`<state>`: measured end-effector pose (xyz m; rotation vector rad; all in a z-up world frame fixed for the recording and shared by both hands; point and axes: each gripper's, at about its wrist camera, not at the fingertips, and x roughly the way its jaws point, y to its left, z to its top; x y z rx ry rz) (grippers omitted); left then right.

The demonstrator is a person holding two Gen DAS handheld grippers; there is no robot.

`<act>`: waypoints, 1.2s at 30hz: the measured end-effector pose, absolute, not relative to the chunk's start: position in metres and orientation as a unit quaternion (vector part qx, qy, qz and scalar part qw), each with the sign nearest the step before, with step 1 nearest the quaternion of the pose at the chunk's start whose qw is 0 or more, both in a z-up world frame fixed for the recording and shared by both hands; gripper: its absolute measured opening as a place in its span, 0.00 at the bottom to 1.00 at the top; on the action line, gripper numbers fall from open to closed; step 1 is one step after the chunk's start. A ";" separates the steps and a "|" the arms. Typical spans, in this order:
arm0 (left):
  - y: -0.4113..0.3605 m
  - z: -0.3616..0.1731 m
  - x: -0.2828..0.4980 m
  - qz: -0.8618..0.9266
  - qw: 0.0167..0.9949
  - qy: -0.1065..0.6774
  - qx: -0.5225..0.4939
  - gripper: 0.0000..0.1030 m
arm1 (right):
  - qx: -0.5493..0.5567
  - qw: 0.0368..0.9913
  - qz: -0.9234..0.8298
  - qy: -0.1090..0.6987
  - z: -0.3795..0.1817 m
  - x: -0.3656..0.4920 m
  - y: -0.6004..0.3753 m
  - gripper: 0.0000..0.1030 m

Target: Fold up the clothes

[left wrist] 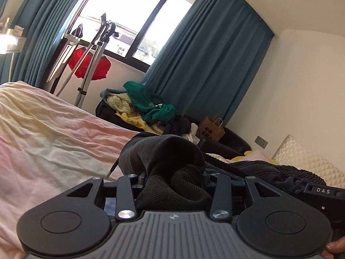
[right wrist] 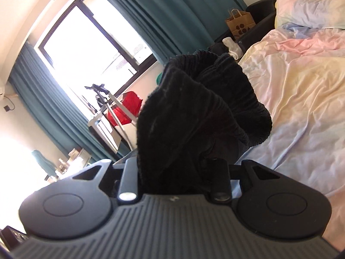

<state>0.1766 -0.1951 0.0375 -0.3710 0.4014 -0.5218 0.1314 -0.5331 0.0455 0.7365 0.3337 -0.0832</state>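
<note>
A dark ribbed garment [left wrist: 172, 164] is bunched up above the bed [left wrist: 43, 129], held off the pastel sheet at two places. In the left wrist view the left gripper [left wrist: 172, 185] is clamped on a thick fold of it, the cloth swelling up out of the jaws in a grey-black hump, with a drawstring tip [left wrist: 111, 170] dangling over the bed on the hump's left. The rest of the garment trails away to the right of that hump toward a second black tool marked DAS [left wrist: 323, 191]. A fingertip [left wrist: 334, 247] of the person shows at the lower right corner, below that tool. In the right wrist view the right gripper [right wrist: 174, 172] is likewise clenched on the garment [right wrist: 200, 108], whose gathered, elastic-looking edge fans upward from the jaws and hangs over the bed [right wrist: 301, 86], which lies to its right; this gripper is rolled sideways, so the room appears tilted. Beyond the bed stand teal curtains [left wrist: 204, 54] around a bright window [left wrist: 133, 6], a pile of green and yellow clothes [left wrist: 148, 105] and a brown paper bag [left wrist: 212, 129].
</note>
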 end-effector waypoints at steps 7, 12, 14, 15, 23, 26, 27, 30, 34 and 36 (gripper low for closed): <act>-0.342 0.009 0.276 -0.312 0.912 0.214 -0.158 0.41 | 0.365 0.915 -0.118 0.122 0.025 0.179 -0.636 0.34; -0.377 -0.059 0.297 -0.330 0.898 0.262 -0.125 0.42 | 0.414 0.888 -0.152 0.131 -0.052 0.177 -0.670 0.34; -0.390 -0.086 0.305 -0.337 0.892 0.281 -0.112 0.43 | 0.434 0.873 -0.160 0.157 -0.086 0.174 -0.672 0.34; -0.396 -0.099 0.309 -0.340 0.889 0.289 -0.105 0.44 | 0.438 0.868 -0.162 0.167 -0.100 0.170 -0.670 0.34; -0.369 -0.113 0.279 -0.334 0.896 0.290 -0.036 0.53 | 0.500 0.817 -0.182 0.224 -0.139 0.140 -0.657 0.53; -0.359 -0.083 0.252 -0.324 0.902 0.284 -0.005 0.54 | 0.483 0.812 -0.208 0.252 -0.114 0.119 -0.647 0.54; -0.352 -0.070 0.241 -0.332 0.901 0.280 -0.002 0.56 | 0.472 0.815 -0.214 0.261 -0.105 0.113 -0.644 0.54; -0.340 -0.040 0.212 -0.339 0.901 0.271 0.013 0.69 | 0.431 0.832 -0.227 0.266 -0.070 0.088 -0.633 0.54; -0.327 0.004 0.162 -0.340 0.911 0.227 0.057 0.75 | 0.379 0.865 -0.223 0.241 -0.025 0.055 -0.617 0.54; -0.320 0.024 0.139 -0.341 0.914 0.208 0.076 0.78 | 0.361 0.878 -0.217 0.227 -0.004 0.040 -0.609 0.54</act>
